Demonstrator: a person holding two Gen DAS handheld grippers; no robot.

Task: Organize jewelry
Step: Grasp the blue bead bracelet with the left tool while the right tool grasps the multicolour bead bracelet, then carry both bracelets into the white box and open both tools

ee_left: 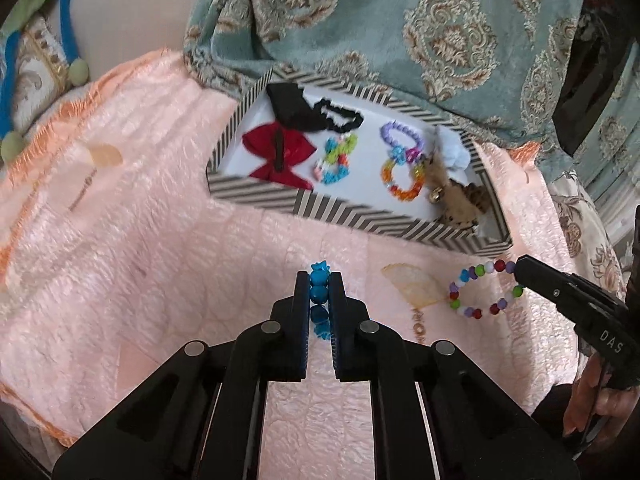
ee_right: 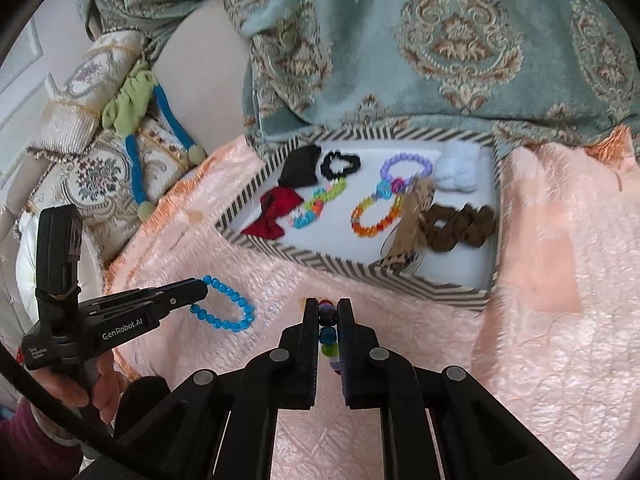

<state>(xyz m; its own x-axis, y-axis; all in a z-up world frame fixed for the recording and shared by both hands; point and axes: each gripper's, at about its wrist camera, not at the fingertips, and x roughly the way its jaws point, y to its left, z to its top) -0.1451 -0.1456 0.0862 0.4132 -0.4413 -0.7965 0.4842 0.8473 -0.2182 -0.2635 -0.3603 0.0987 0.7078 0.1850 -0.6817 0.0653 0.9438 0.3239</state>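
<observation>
right hand-held gripper point(ee_right: 328, 316) pinching multicolour bead bracelet point(ee_right: 329, 336), striped tray point(ee_right: 400, 276) beyond

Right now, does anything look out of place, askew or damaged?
Nothing looks damaged or spilled. The left gripper is shut on a blue bracelet and the right gripper on a multicolour bracelet, both outside the striped box. The box's contents lie loosely, some overlapping.

Two matte black tools are seen, each built from angular linkage arms joined by round silver pivot pins. On the left tool point(ee_right: 200, 288), white lettering "GenRobot.AI" is printed along the body behind the fingers, and a boxy black module is mounted on top at the rear. On the right tool point(ee_left: 516, 268), the letters "DAS" are stamped behind a small screw. A dark maroon sleeve point(ee_right: 24, 432) is worn beneath the left tool's handle.
</observation>
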